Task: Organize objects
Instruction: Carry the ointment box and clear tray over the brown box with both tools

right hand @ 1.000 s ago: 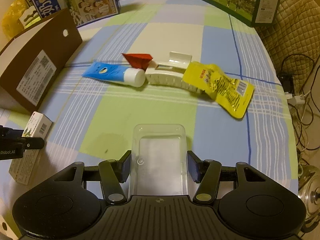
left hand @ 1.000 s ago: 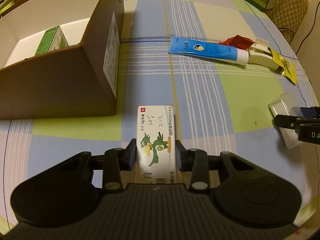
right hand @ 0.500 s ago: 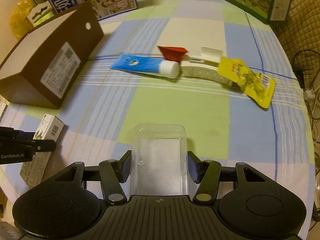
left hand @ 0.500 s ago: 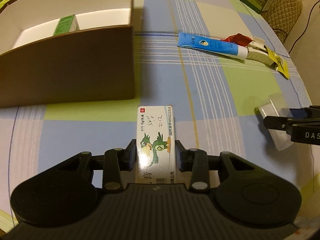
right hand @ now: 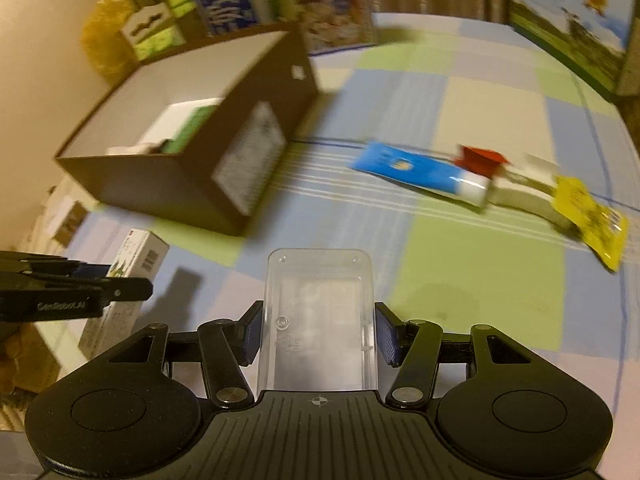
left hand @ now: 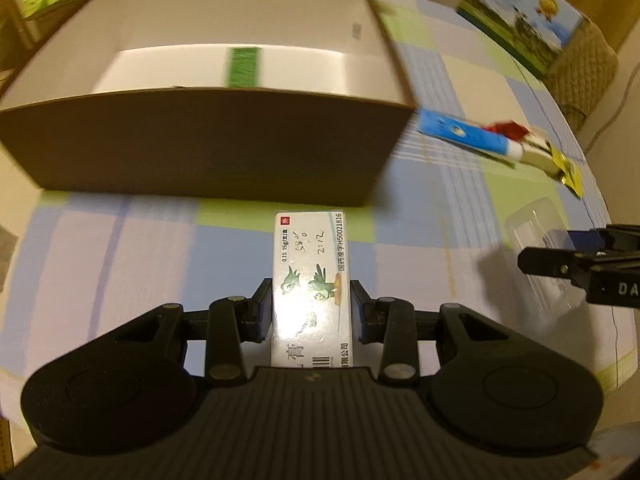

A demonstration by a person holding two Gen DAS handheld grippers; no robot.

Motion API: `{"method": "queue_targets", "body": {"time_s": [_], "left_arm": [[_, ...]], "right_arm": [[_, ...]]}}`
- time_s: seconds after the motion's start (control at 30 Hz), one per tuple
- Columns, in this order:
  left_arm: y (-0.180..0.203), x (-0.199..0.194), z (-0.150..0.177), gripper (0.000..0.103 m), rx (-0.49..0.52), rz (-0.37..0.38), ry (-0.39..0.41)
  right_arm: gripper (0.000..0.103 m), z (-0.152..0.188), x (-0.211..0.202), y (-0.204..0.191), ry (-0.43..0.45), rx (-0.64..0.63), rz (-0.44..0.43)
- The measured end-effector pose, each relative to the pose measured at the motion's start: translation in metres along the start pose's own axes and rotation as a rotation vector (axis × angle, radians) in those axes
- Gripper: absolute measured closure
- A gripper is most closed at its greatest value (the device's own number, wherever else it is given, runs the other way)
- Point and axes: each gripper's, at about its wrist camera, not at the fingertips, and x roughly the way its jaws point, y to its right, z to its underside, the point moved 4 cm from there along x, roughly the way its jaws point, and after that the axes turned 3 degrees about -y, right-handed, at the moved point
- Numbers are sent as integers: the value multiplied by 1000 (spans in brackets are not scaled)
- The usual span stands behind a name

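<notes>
Carrying toward brown cardboard box, now nearer and filling upper frame than a second ago, so deposit judged imminent; left gripper clenched on ointment carton at centre, right gripper grasping clear plastic tray; green-and-white packet inside box, upper left

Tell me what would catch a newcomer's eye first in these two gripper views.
Probably the two loads: the left gripper holds a white medicine carton printed with green birds, and the right gripper holds a clear plastic tray. Just beyond them stands the big brown cardboard box, open-topped, with something green inside. To its right, a blue tube lies on the checked tablecloth.
</notes>
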Motion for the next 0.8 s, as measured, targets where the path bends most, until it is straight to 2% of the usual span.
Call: {"method": "queue_targets", "body": {"time_s": [0.23,0.5,0.63,0.8], "left_arm": [[-46,-40,-6,70,-60,-31,68],[-82,-82,-36,70,-66,-35,175],[-95,-90,-59,70,-48,-30,217],[-108,-94,-93,70,-3,-42,270]], "right_arm": [[50,-24,-1,-56,31,-86,-98],[50,-60,0,-108,91,-137,-186],[50,-82,5,-126,129,-144,-179],[50,-115,10,-138,181,-128,-130]]}}
